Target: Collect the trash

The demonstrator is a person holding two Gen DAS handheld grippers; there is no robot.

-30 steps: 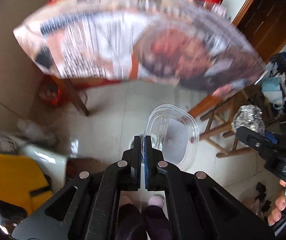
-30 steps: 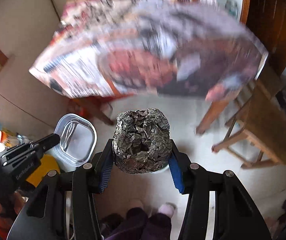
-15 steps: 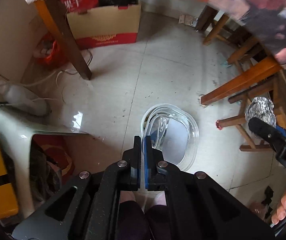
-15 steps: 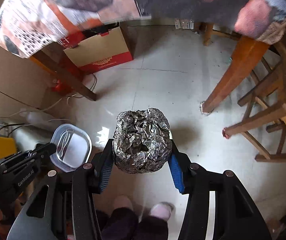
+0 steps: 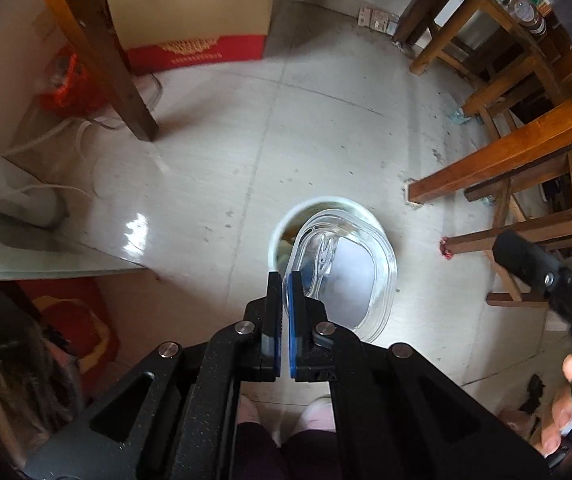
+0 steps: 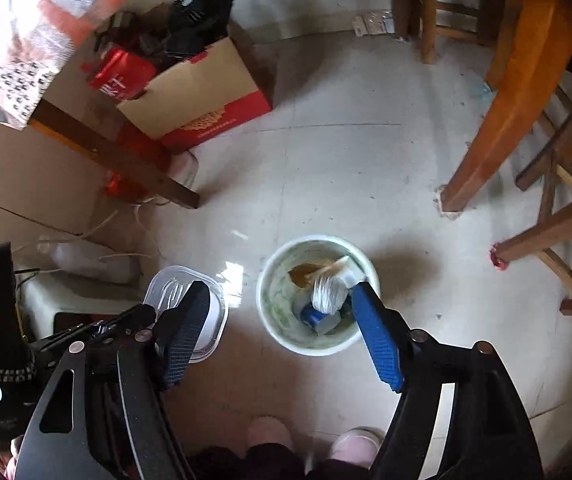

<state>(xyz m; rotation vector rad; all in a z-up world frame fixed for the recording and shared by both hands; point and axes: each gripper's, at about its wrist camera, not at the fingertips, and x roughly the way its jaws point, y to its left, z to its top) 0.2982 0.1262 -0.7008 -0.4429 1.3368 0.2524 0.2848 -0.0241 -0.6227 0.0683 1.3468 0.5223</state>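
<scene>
My left gripper [image 5: 284, 280] is shut on the rim of a clear plastic container [image 5: 349, 280], which hangs over a white bin [image 5: 282, 228] on the floor. In the right wrist view the same container [image 6: 166, 286] shows at the lower left, beside the bin [image 6: 270, 312]. My right gripper [image 6: 278, 290] hovers above the bin with its jaws opening and nothing pressed between them. The crumpled foil ball [image 6: 327, 292], blurred, is dropping into the bin onto other scraps.
A red and tan cardboard box [image 5: 194, 20] stands at the back. Table legs [image 5: 126, 92] and wooden stools [image 5: 525, 168] flank the tiled floor. A white plastic stool [image 5: 46, 256] and cables lie left. The person's pink slippers [image 6: 270, 436] are just below the bin.
Both grippers have sunk from table height towards the floor and the bin. The right jaws have spread and let the foil ball go. The left gripper keeps the clear container.
</scene>
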